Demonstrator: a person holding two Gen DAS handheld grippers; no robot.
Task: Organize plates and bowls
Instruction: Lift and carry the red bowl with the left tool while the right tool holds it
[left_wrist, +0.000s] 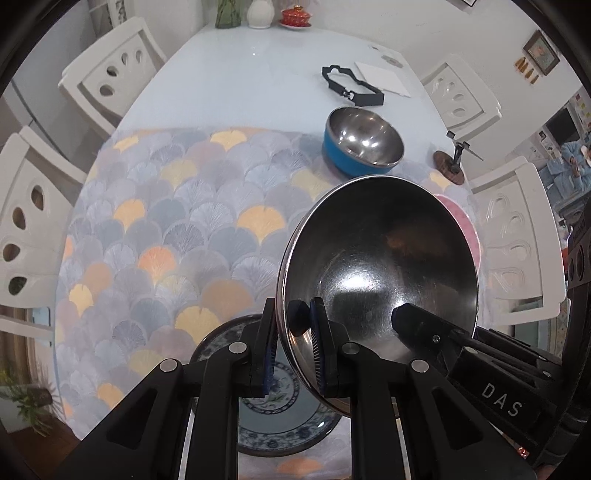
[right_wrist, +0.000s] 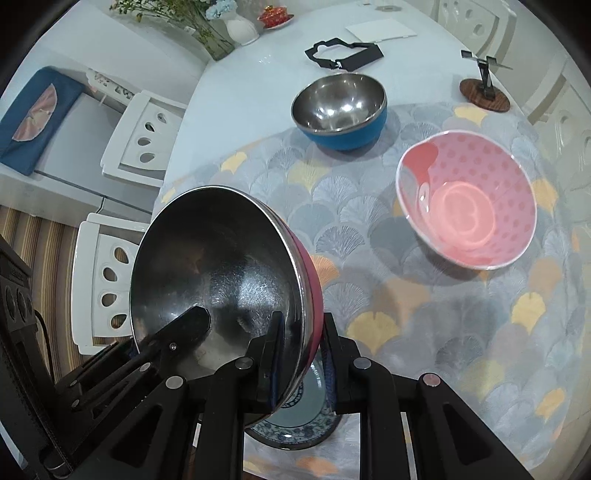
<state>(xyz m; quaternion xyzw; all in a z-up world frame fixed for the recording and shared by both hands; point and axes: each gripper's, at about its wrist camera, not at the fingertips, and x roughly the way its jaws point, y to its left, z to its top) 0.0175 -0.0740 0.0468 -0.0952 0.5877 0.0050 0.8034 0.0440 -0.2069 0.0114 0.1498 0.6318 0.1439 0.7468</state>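
We've got both tools on one steel bowl w/ a pink-red outside (right_wrist: 221, 280), lifted off the desk (left_wrist: 229, 70) & tilted. Left hand-held gripper (left_wrist: 293, 354) pinches its rim on one side; right hand-held gripper (right_wrist: 301, 356) pinches the rim opposite, one pad inside, one outside each. Directly under both sits a blue-patterned plate (left_wrist: 280, 417) on the fan-print mat (left_wrist: 166, 229). Further ahead of the right hand-held gripper, to its right, a pink dotted bowl (right_wrist: 467, 201) rests on the mat. Beyond that, a blue bowl w/ steel lining (right_wrist: 340, 110) sits at the mat's far edge. Far end: black frame (right_wrist: 343, 55), white sheet (right_wrist: 380, 27).
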